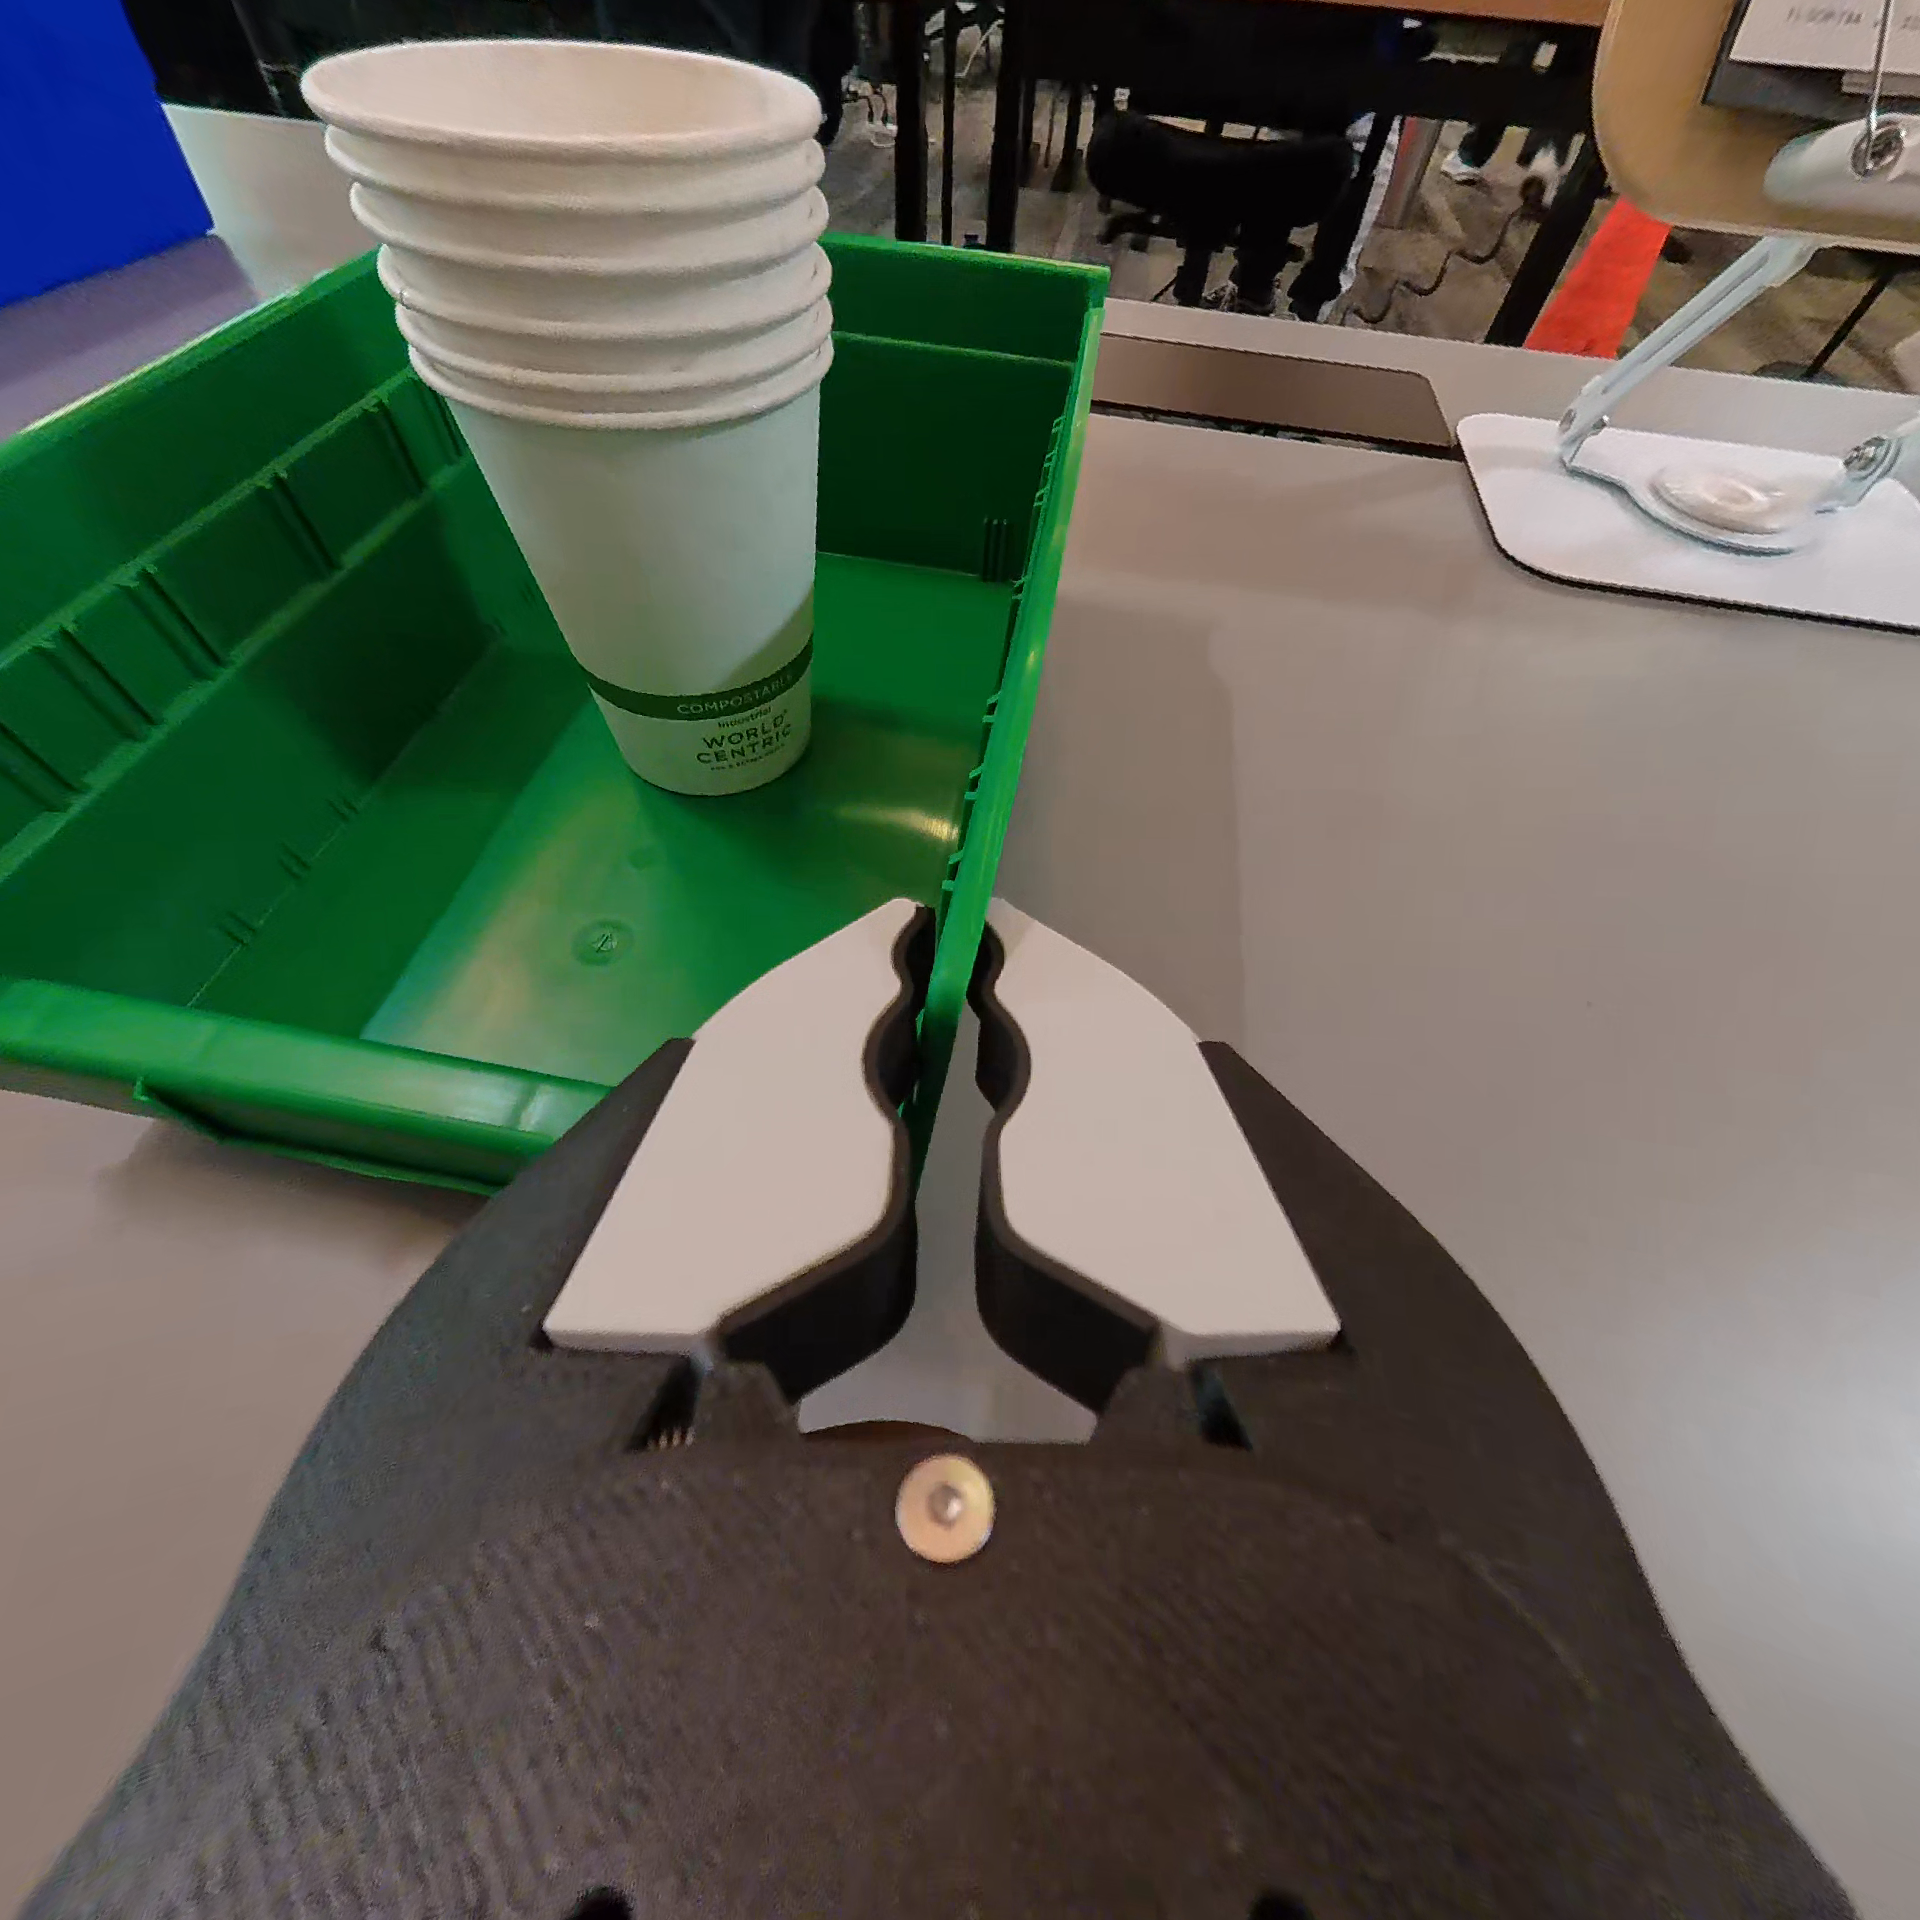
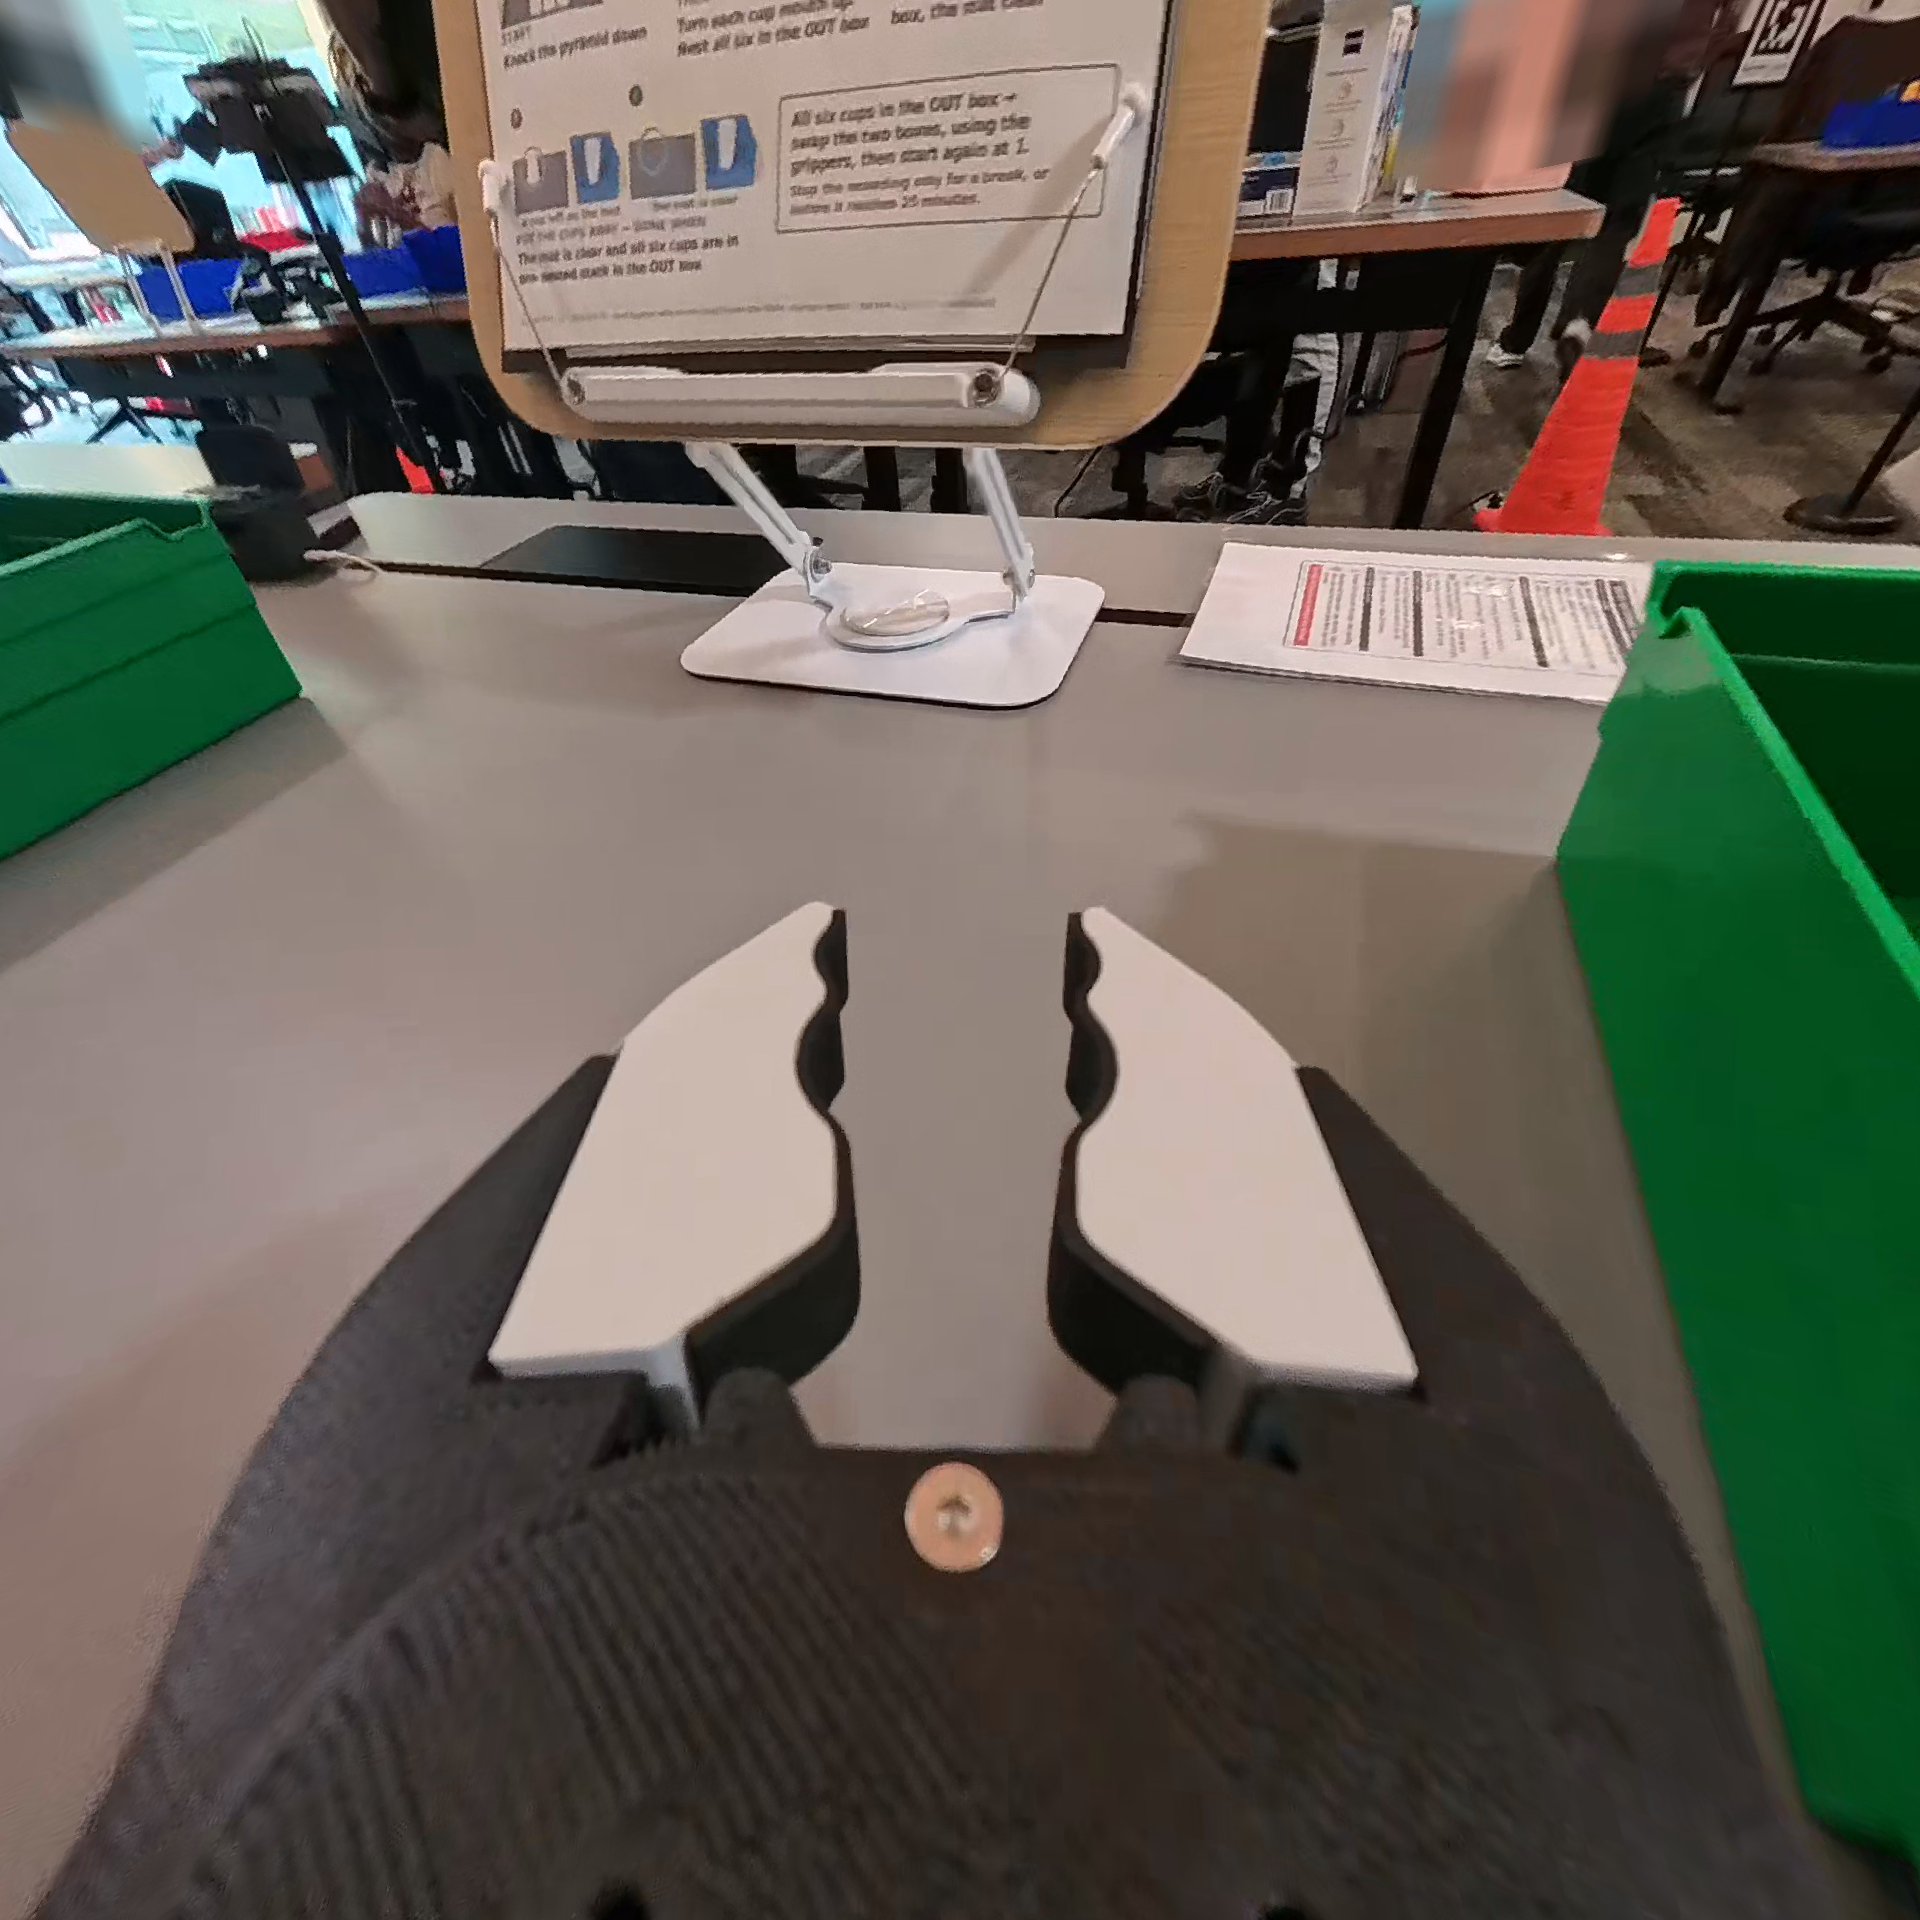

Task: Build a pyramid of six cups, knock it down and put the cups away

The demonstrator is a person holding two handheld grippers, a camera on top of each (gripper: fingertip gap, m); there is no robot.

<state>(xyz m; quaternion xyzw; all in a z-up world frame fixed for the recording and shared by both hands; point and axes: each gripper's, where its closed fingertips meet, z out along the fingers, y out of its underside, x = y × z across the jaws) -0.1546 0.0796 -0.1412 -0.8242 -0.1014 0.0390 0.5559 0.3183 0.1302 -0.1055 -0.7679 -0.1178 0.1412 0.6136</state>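
My left gripper [image 1: 951, 925] is shut on the right side wall of a green plastic bin [image 1: 1023, 644] that rests on the grey table [image 1: 1455, 935]. A stack of several nested white paper cups [image 1: 623, 416] stands upright inside that bin, near its far right corner. The same bin shows at the left edge of the right wrist view [image 2: 114, 665]. My right gripper [image 2: 956, 925] is open and empty above the bare table [image 2: 623, 831]. A second green bin [image 2: 1766, 1039] stands just to its right, apart from the fingers.
A white stand [image 2: 894, 634] holding a wooden board with an instruction sheet [image 2: 831, 177] stands at the table's far middle; its base also shows in the left wrist view [image 1: 1704, 520]. A printed paper sheet [image 2: 1423, 613] lies at the far right. An orange cone [image 2: 1579, 395] stands beyond.
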